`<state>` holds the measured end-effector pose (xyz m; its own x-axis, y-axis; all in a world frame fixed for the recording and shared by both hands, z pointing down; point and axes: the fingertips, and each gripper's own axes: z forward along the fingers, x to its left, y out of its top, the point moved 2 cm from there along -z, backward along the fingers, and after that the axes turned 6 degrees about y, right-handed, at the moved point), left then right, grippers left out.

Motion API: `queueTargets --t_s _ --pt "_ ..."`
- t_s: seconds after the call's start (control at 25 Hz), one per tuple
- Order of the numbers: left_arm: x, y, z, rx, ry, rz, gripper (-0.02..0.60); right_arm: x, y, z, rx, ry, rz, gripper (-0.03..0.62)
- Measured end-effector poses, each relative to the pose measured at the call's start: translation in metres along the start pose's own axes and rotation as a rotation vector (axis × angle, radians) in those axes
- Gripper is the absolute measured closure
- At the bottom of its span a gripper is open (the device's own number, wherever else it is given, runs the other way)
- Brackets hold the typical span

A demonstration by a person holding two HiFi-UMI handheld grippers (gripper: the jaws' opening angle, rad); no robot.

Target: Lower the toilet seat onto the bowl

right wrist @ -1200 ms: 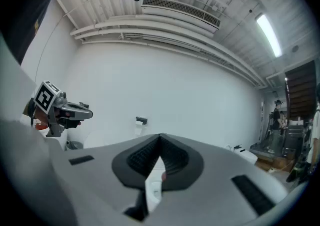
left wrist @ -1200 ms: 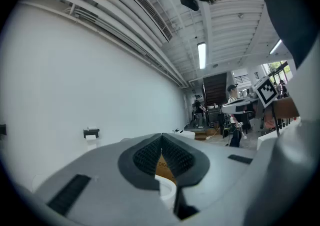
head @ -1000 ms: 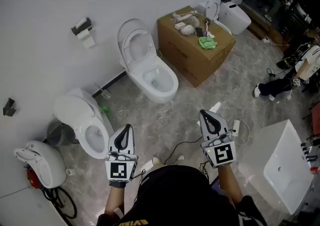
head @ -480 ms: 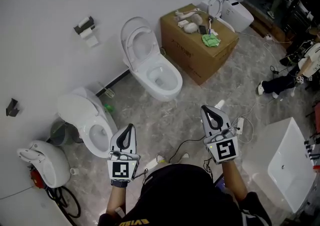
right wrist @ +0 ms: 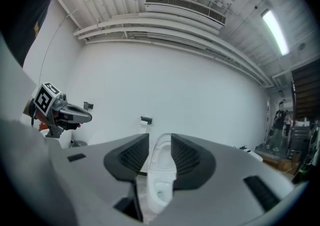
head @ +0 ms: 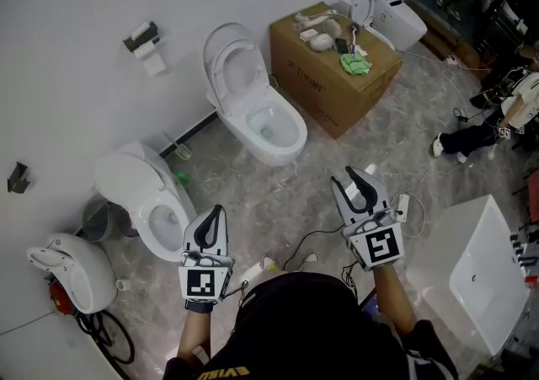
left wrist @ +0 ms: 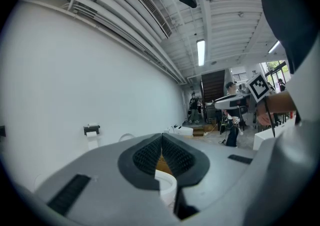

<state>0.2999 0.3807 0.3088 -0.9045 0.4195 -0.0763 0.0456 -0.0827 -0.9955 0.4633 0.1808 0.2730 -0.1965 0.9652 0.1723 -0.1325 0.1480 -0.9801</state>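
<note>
While the seat stands raised: both grippers short of the toilet

Although both grippers are in frame, I see neither touching the toilet. The toilet seat (head: 229,62) stands upright against the wall in the upper centre of the head view. The bowl (head: 274,130) lies open just below it. The left gripper (head: 212,214) sits at the lower centre-left of that frame, pointing up-frame. In the left gripper view I read its pads pressed together with nothing between them. The right gripper (head: 354,178) sits at the lower centre-right, well apart from the bowl. Its jaws are opening. In the right gripper view the toilet shows only through the gap, far beyond the pads, so this claw is released and empty. A second toilet (head: 147,201) stands at the left of the head view, near the left gripper but not touching it. A cardboard box (head: 333,75) stands just right of the bowl, with a green cloth (head: 356,65) on its top. A toilet-paper holder (head: 141,37) hangs on the wall in the upper left
</note>
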Motion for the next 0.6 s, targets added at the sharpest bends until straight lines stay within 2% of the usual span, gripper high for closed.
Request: queueTargets --t_s 0.28,0.44,0.6 --pt "0.011 -0.002 -0.005 -0.001 0.000 0.007 0.569 0.005 0.000 0.008 0.039 -0.002 0.022 0.309" --pt "0.016 -0.001 -0.005 -0.008 0.004 0.002 0.569 0.010 -0.003 0.010 0.054 0.020 0.014 0.183" --pt "0.017 -0.003 -0.009 -0.008 0.010 -0.010 0.569 0.007 -0.006 0.011 0.053 0.016 0.013 0.149"
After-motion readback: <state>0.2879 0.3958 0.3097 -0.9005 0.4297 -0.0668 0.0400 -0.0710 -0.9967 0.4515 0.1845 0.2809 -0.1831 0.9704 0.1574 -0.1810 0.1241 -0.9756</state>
